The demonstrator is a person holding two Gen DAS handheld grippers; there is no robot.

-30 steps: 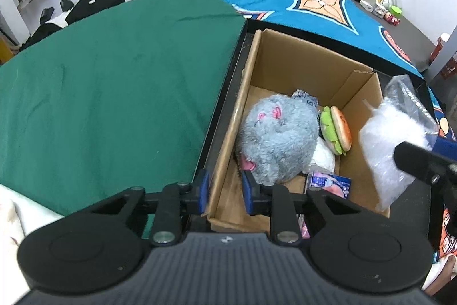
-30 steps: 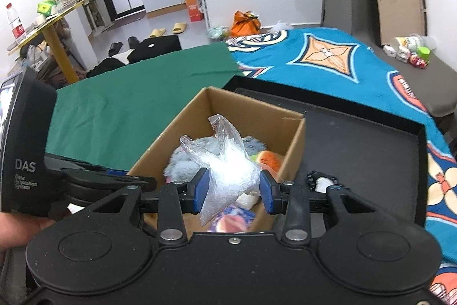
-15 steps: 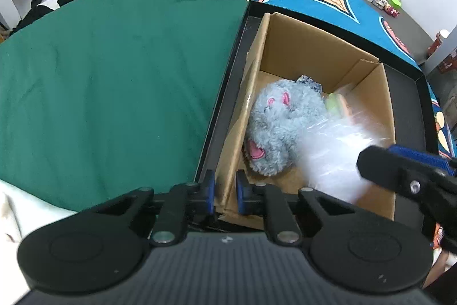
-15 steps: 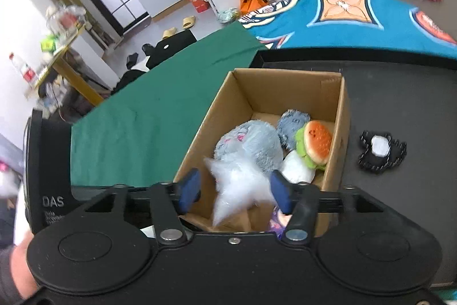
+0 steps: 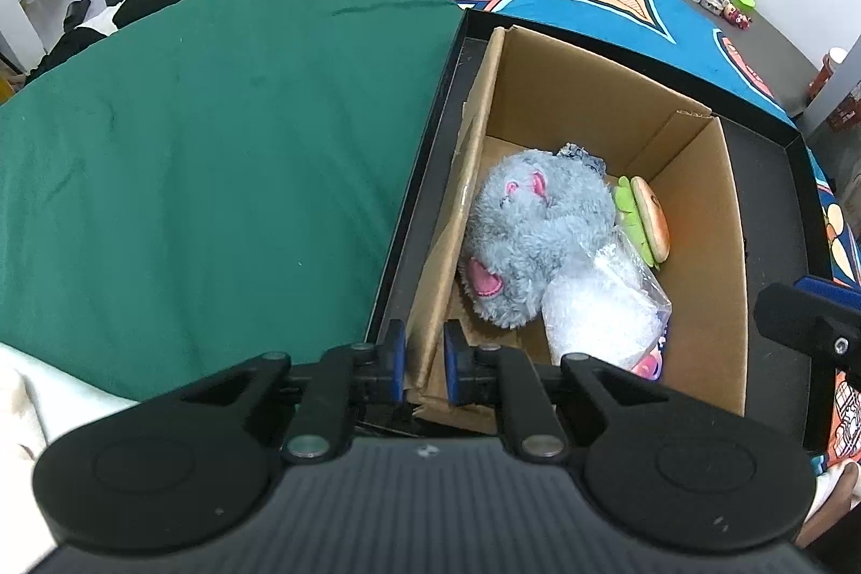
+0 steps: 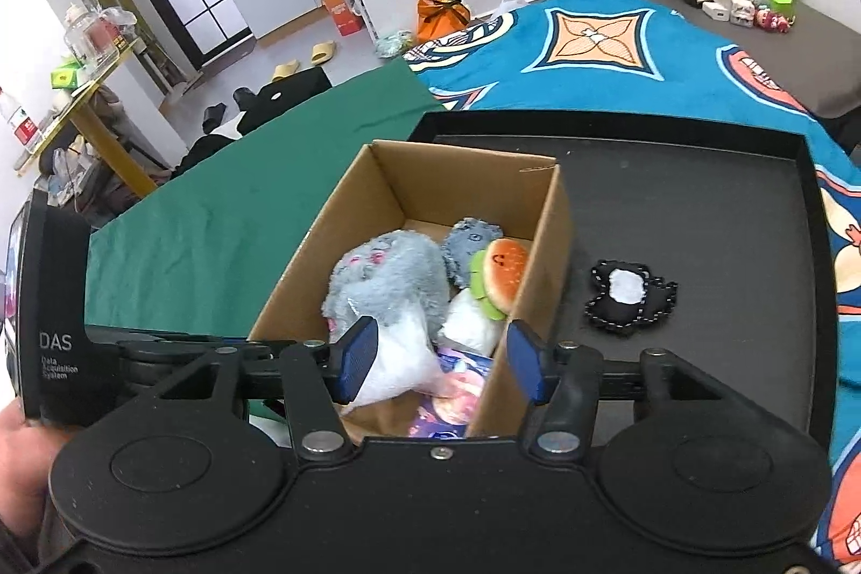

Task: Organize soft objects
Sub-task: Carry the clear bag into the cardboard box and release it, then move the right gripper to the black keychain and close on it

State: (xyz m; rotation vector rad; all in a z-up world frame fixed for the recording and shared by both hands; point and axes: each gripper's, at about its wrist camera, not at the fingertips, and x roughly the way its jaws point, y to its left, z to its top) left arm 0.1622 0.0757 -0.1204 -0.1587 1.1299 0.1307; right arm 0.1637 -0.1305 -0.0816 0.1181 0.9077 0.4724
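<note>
The clear bag of white stuffing (image 5: 602,310), held over the cardboard box (image 6: 543,251) 1 second ago, now lies inside at 5 o'clock of the grey plush (image 5: 533,240). The right gripper (image 6: 441,359) is empty, its jaws closing slightly; the left gripper (image 5: 422,359) clamps the box's near wall. A black plush (image 6: 629,294) waits on the tray (image 6: 699,208).

"DAS" on left tool's housing (image 6: 54,348)

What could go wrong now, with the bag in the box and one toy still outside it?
1. The left gripper is shut on the box wall; a pull may tip or drag the box.
2. The right gripper, jaws closing a little, stands over the box's right wall with the bag beside one pad; drawing back, it may catch the bag or the wall.
3. The black toy lies flat on the tray, probably hard to pinch.
</note>
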